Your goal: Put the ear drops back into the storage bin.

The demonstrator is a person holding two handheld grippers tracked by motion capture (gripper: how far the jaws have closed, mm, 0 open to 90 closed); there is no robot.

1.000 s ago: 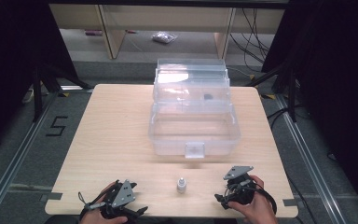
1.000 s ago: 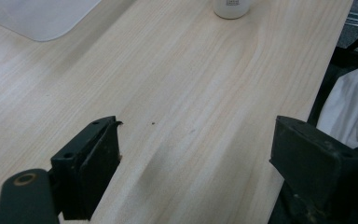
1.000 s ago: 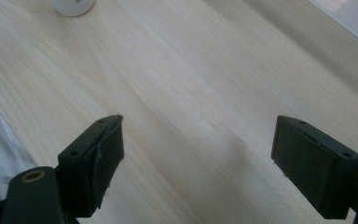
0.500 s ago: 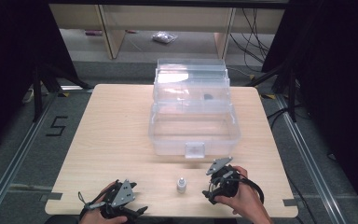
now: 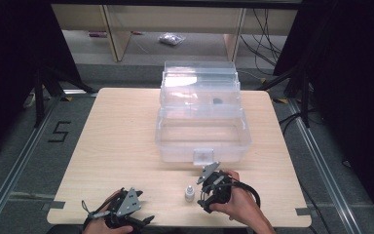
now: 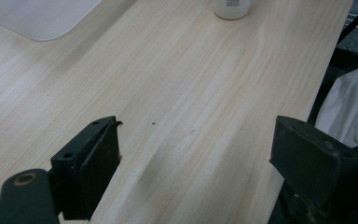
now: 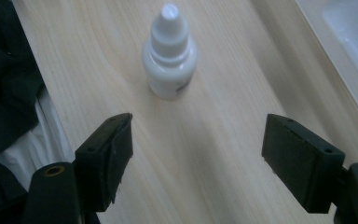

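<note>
A small white dropper bottle (image 5: 189,193) stands upright on the wooden table (image 5: 121,146) near its front edge. My right gripper (image 5: 203,194) lies just to the right of it, held in a hand and pointing left at it. In the right gripper view the bottle (image 7: 169,56) stands a short way ahead of the right gripper (image 7: 198,135). Its jaws have just been closing, they remain open, and nothing is between them. My left gripper (image 5: 143,222) rests at the front left, open and empty. In the left gripper view the left gripper (image 6: 196,140) points across bare wood toward the bottle (image 6: 231,8).
A clear plastic box (image 5: 202,141) with its lid raised stands at the middle and back of the table, its front wall close behind the right gripper. The table's front edge (image 5: 175,225) runs just below both hands. Shelving stands beyond the table.
The right hand has moved left and a little away from the front edge, bringing its gripper up beside the bottle. The left gripper has stayed put.
</note>
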